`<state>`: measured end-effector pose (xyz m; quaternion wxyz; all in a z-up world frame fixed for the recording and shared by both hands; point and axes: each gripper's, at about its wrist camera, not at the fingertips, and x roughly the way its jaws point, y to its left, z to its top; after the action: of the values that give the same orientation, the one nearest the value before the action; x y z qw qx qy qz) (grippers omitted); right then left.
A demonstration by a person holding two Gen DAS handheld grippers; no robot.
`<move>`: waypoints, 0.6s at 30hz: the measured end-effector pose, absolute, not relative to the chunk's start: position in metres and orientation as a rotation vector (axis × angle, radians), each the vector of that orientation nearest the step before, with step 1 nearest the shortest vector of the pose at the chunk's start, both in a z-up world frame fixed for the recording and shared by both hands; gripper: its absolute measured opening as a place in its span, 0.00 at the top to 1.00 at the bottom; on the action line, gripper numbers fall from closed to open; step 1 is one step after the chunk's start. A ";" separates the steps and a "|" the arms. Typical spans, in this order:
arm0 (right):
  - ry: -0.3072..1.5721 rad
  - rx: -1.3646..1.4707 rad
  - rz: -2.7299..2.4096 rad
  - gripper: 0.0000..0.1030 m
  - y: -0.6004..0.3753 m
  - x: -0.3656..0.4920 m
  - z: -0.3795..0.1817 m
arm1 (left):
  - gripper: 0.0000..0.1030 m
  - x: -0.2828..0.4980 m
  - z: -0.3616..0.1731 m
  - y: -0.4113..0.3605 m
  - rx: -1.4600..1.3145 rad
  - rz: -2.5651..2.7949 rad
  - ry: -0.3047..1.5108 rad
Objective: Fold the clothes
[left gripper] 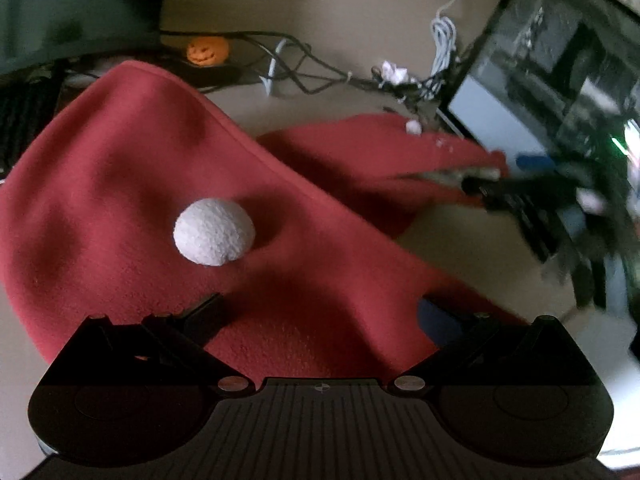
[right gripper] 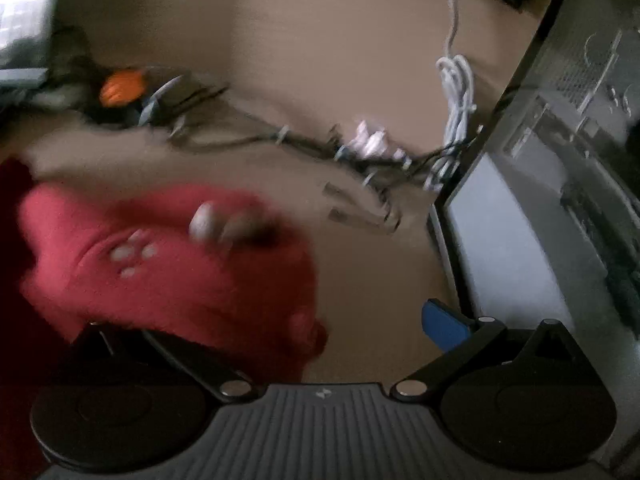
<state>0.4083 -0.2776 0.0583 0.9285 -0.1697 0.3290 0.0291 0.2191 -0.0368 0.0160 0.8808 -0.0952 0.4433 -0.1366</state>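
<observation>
- My left camera alone shows the white pompom [left gripper: 214, 231] lying on the red garment [left gripper: 120, 184], spread on the beige table [left gripper: 460, 240]; my right camera shows only its blurred right end
- My left gripper [left gripper: 320, 312] tilts down over the near fabric, fingers wide, gripping nothing
- My right gripper [right gripper: 280, 328] is spread wide; the cloth lies over its left finger, unpinched

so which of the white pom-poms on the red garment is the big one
The large white pom-pom sitting mid-fabric on the red fleece garment, just ahead of the left claw. The other pom-pom, at the far edge near the cables, is much smaller.
</observation>
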 end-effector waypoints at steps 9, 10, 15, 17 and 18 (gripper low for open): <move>0.526 -0.312 0.059 0.00 -0.249 0.432 0.123 | 0.00 0.217 0.007 -0.046 -0.101 -0.302 0.930; 0.535 -0.322 0.059 0.00 -0.246 0.433 0.119 | 0.00 0.215 0.007 -0.046 -0.086 -0.302 0.932; 0.558 -0.291 0.044 0.00 -0.260 0.436 0.115 | 0.00 0.209 0.005 -0.044 -0.035 -0.305 0.938; 0.569 -0.281 0.044 0.00 -0.271 0.432 0.112 | 0.00 0.207 0.005 -0.044 0.006 -0.313 0.946; 0.576 -0.276 0.044 0.00 -0.277 0.431 0.111 | 0.00 0.206 0.005 -0.040 0.025 -0.310 0.956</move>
<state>0.4306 -0.2766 0.1109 0.9493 -0.1354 0.2830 0.0217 0.2057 -0.0405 0.0045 0.8764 0.0118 0.4579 -0.1487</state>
